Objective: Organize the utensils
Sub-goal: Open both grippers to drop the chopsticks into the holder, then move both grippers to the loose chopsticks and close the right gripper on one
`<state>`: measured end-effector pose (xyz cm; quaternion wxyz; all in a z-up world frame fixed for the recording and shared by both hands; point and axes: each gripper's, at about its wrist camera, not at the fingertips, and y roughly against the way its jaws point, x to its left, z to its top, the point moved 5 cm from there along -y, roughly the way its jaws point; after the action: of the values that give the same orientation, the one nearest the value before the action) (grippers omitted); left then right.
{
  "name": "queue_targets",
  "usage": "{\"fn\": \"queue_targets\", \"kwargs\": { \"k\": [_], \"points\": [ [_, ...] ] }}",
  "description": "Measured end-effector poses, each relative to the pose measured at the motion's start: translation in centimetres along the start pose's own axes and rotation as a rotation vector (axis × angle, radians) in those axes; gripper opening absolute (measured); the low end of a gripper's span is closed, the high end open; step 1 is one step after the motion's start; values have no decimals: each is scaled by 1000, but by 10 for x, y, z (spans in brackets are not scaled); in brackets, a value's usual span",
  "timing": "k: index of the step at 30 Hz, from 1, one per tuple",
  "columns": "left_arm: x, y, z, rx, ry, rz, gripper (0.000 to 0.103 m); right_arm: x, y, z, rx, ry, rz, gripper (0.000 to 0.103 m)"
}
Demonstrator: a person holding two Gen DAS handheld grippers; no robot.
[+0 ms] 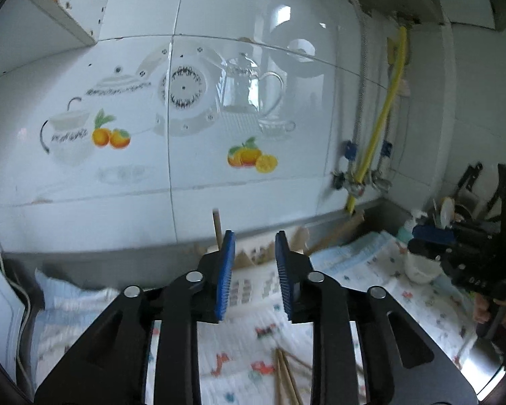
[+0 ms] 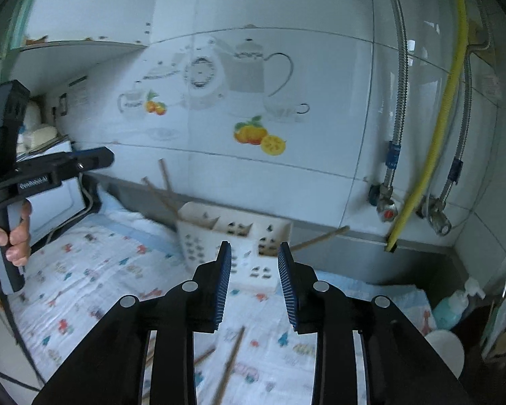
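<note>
Ribbed blue fingers of both the left gripper and right gripper stood released, empty. Slender wooden chopsticks lay on quilted printed cloth before a perforated white holder.

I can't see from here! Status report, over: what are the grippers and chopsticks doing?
Left gripper and right gripper: fingers apart, nothing between. Some chopsticks in the white holder, more chopsticks loose on the cloth. Nothing in the way.

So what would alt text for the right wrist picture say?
The right gripper, blue-padded jaws open and empty, points at a white utensil holder with chopsticks sticking out, against a tiled kitchen wall. More chopsticks lie on the patterned cloth below.
</note>
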<state>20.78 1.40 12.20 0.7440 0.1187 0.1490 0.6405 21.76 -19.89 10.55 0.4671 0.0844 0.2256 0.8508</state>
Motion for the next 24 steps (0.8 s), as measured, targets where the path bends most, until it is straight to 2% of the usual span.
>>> {"fn": "queue_targets", "kwargs": {
  "k": [7, 11, 18, 24],
  "points": [
    [-8, 22, -65, 84, 39, -38, 25, 32, 28, -50, 15, -41, 75, 28],
    [-9, 22, -110, 168, 65, -51, 25, 50, 33, -94, 56, -63, 88, 28],
    [-12, 17, -191, 330, 100, -69, 25, 63, 18, -160, 170, -106, 101, 23],
    [-11, 11, -238, 414, 143, -78, 25, 70, -1, -199, 257, -110, 91, 21]
  ]
}}
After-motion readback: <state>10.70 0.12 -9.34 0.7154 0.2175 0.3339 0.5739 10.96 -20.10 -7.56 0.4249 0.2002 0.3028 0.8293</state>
